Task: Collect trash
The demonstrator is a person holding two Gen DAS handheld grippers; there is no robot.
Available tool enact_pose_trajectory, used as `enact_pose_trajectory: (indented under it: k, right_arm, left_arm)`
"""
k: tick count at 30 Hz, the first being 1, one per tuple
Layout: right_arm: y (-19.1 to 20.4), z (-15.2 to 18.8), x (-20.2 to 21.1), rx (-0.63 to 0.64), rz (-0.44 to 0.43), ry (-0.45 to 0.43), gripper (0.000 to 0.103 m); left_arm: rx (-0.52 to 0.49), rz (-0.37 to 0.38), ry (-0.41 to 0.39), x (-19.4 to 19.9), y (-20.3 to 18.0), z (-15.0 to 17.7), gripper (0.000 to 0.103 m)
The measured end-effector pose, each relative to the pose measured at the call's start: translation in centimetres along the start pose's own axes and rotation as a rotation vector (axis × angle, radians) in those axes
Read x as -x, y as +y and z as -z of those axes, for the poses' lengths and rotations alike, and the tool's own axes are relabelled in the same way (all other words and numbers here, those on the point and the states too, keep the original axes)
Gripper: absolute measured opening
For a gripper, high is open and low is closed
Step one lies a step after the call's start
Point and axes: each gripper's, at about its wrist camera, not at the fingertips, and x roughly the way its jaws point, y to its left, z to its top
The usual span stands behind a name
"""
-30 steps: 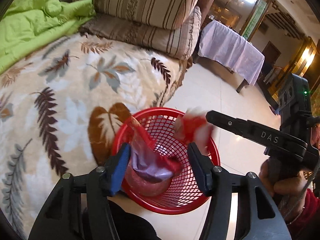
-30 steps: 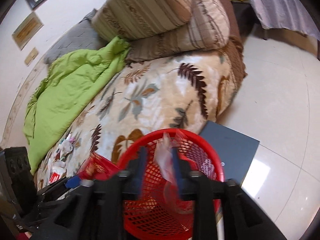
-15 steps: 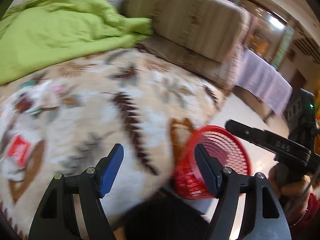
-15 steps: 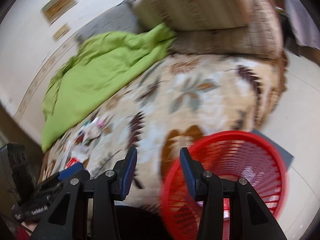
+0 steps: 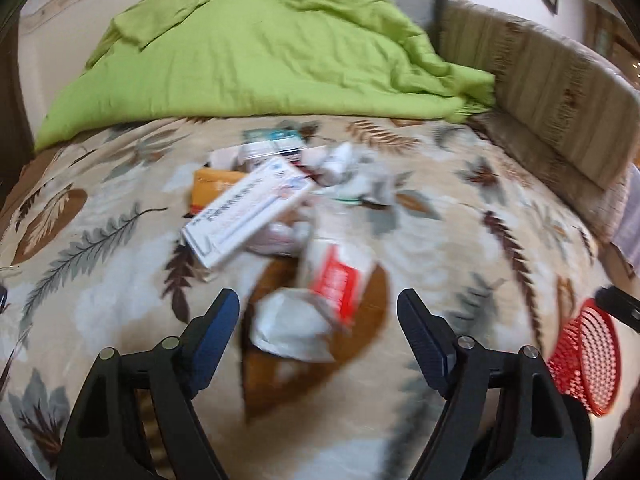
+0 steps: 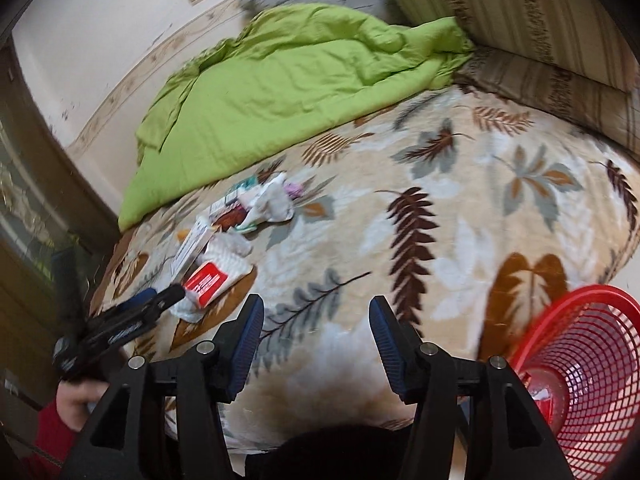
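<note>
A pile of trash lies on the leaf-patterned blanket (image 5: pixel 460 240): a long white box (image 5: pixel 248 212), a red-and-white packet (image 5: pixel 340 280), crumpled white paper (image 5: pixel 292 328), an orange packet (image 5: pixel 216 188) and wadded tissues (image 5: pixel 340 164). My left gripper (image 5: pixel 318 316) is open just before the crumpled paper, holding nothing. The red mesh basket (image 6: pixel 580 360) stands off the bed's edge at lower right, with wrappers in its bottom. My right gripper (image 6: pixel 316 320) is open over bare blanket, between the basket and the trash pile (image 6: pixel 224 240). The left gripper (image 6: pixel 132 320) shows there beside the red packet (image 6: pixel 206 280).
A green quilt (image 5: pixel 260 48) is heaped at the back of the bed. Striped pillows (image 5: pixel 560 92) line the right side. The basket (image 5: pixel 588 364) sits at the far right of the left wrist view. A hand (image 6: pixel 76 400) in a red sleeve holds the left gripper.
Both grippers dropped their wrappers into the basket and swung left over the bed. The left one now faces the trash pile; both are open and hold nothing.
</note>
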Motion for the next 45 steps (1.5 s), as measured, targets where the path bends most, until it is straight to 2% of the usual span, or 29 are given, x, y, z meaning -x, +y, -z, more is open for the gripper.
enact_pose_trajectory:
  k: [3,7,8,9,10,16,20,24,27,35,37,39,41,45]
  right_arm:
    - [0.6,-0.2,-0.8,0.013,-0.003,0.018,0.06]
    - [1.1,-0.9,-1.6,0.02,-0.006,0.035,0.061]
    - [1.2,-1.0,-1.7,0.021,-0.008,0.038,0.062]
    - [1.4,-1.3,-2.1,0.023,-0.016,0.045,0.062]
    - [1.6,-1.6,-2.5,0.024,-0.023,0.049,0.063]
    - [2.9,-3.9,-6.3,0.026,-0.048,0.08,0.064]
    - [4.2,-5.9,-9.9,0.014,-0.058,0.1,0.065]
    - [5.3,-8.0,-13.7,0.012,-0.041,0.108,0.069]
    - [5.8,-9.4,-17.3,-0.01,-0.025,0.136,0.07]
    - [6.7,-11.1,-25.2,-0.071,0.017,0.179,0.07]
    - [6.8,-10.9,-26.8,-0.072,0.03,0.209,0.065]
    - [6.8,-10.6,-26.6,-0.051,0.036,0.184,0.04]
    - [6.9,-10.3,-25.8,-0.029,0.012,0.161,0.028]
    - [7.0,-8.8,-21.7,0.035,-0.002,0.079,0.024]
  left_arm:
    - [-0.026,0.023,0.073,-3.2,0.2,-0.3,0.08]
    - [-0.057,0.012,0.1,-5.9,-0.7,-0.1,0.08]
    - [-0.058,0.0,0.105,-6.5,-0.7,0.0,0.079]
    - [-0.054,-0.009,0.108,-6.8,-0.8,0.2,0.068]
    - [-0.054,-0.014,0.108,-7.1,-0.9,0.4,0.067]
    - [-0.066,-0.017,0.03,-5.0,-0.9,1.5,0.063]
    - [-0.046,0.008,-0.03,-1.6,-0.1,2.8,0.063]
    - [-0.031,-0.044,-0.114,1.0,1.3,4.2,0.063]
    - [-0.001,-0.079,-0.143,1.1,2.3,4.2,0.063]
    - [0.047,-0.087,-0.156,0.4,4.2,3.8,0.063]
    - [0.05,-0.087,-0.158,0.2,4.4,3.7,0.063]
    - [0.05,-0.087,-0.159,0.2,4.5,3.7,0.063]
    - [0.048,-0.085,-0.162,0.3,4.4,3.7,0.063]
    - [0.041,-0.085,-0.172,0.2,4.2,3.6,0.063]
